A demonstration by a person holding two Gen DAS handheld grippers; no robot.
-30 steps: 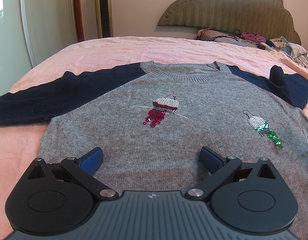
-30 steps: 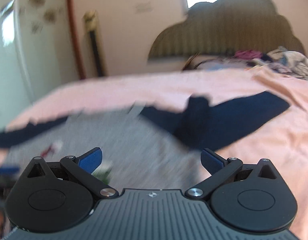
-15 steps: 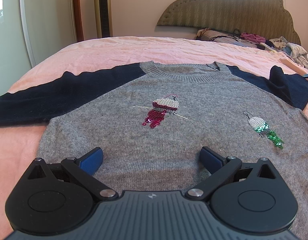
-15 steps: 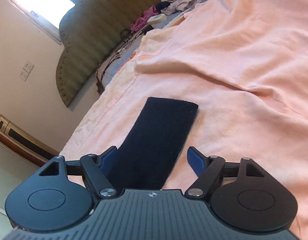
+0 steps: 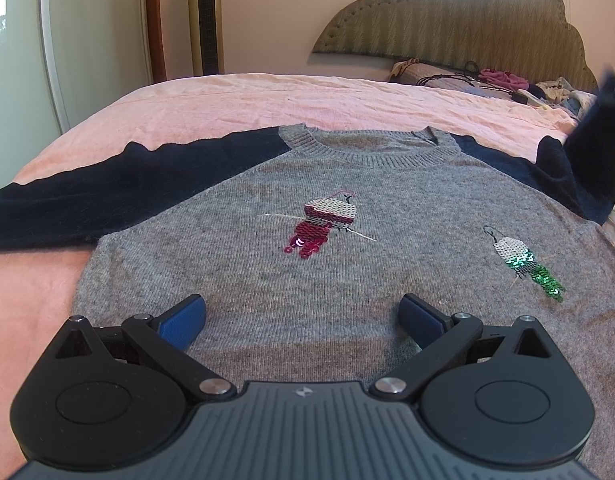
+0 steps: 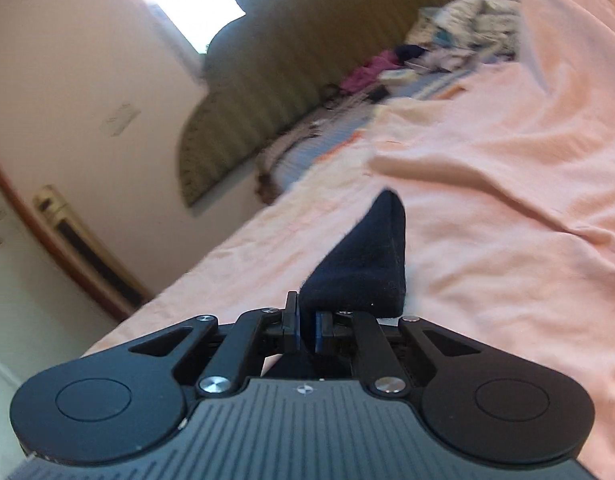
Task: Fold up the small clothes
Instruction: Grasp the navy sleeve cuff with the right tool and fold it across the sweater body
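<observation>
The right gripper (image 6: 305, 330), which stood wide open a second ago, has swung over to the end of the dark sleeve (image 6: 363, 272) and pinched its jaws tight on the cuff, lifting it off the pink bedspread (image 6: 507, 240). The sweater (image 5: 327, 280) lies flat and face up on the bed (grey body, sequin birds, other sleeve stretched out to the left), and the left gripper (image 5: 303, 316) hangs wide open over its lower part, holding nothing. With the cuff secured, the sleeve looks ready to be carried in across the body for the first fold.
</observation>
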